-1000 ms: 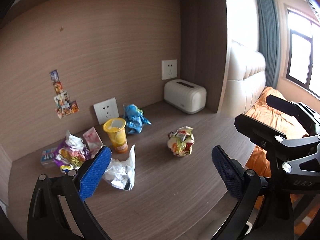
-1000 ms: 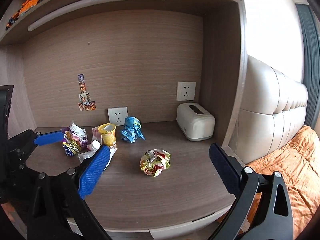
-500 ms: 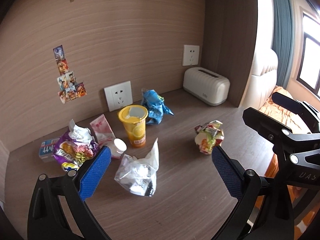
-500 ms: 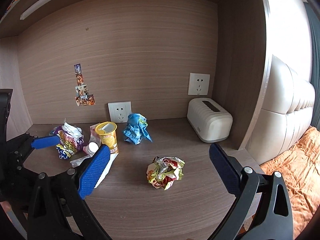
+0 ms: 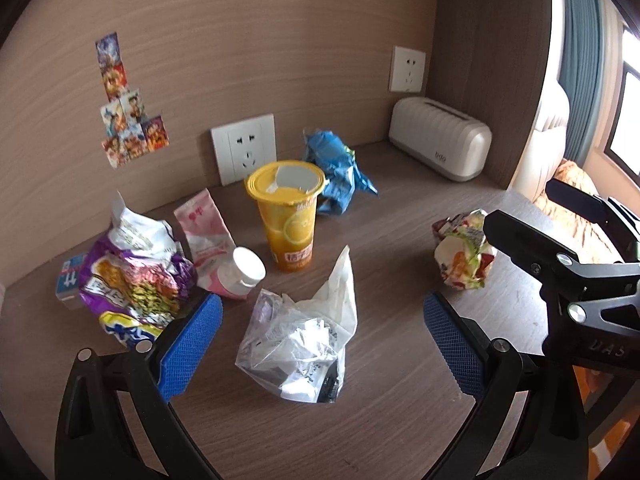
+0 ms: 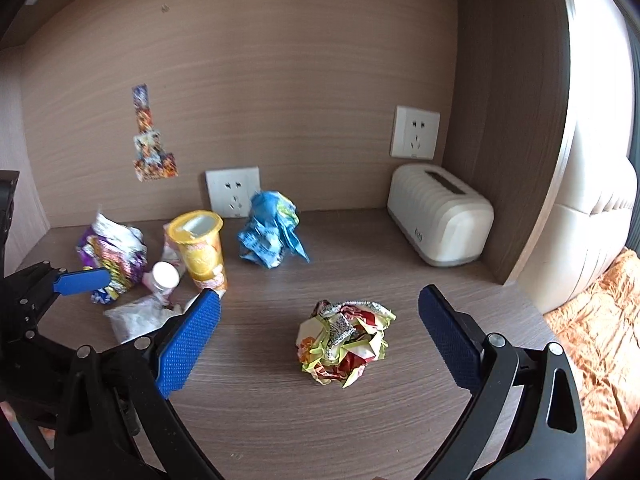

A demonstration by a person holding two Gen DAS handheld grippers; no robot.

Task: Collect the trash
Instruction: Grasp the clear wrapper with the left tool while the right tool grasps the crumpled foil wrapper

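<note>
A wood-panelled alcove beside a bed holds a brown worktop [image 6: 280, 400] with two wall sockets and a cream toaster [image 6: 440, 220] at the back right. Litter is spread over the left and middle of it: a clear plastic bag [image 5: 304, 336] with crumpled paper inside, a yellow cup [image 5: 288, 216] standing upright behind it, a pink bottle [image 5: 240, 276] with a white cap lying just beside a purple snack wrapper [image 5: 132, 284], a blue wrapper [image 5: 336, 172] near the back wall, and a balled-up multicoloured wrapper [image 6: 344, 340] lying apart on the right.

The left tongs [image 5: 320, 344] are spread wide and empty, with the plastic bag lying between the two blue pads. The right tongs [image 6: 320, 340] are likewise wide and empty, framing the balled-up wrapper.

Nothing appears collected yet, so this looks like the approach to the first pick-ups. No bin shows in either view. The next move probably calls for lowering each pair of tongs until the pads sit either side of its target, then closing. The bag is limp and may slip or spill, so a grip low on its bunched body seems wiser than on the loose upper flap.
</note>
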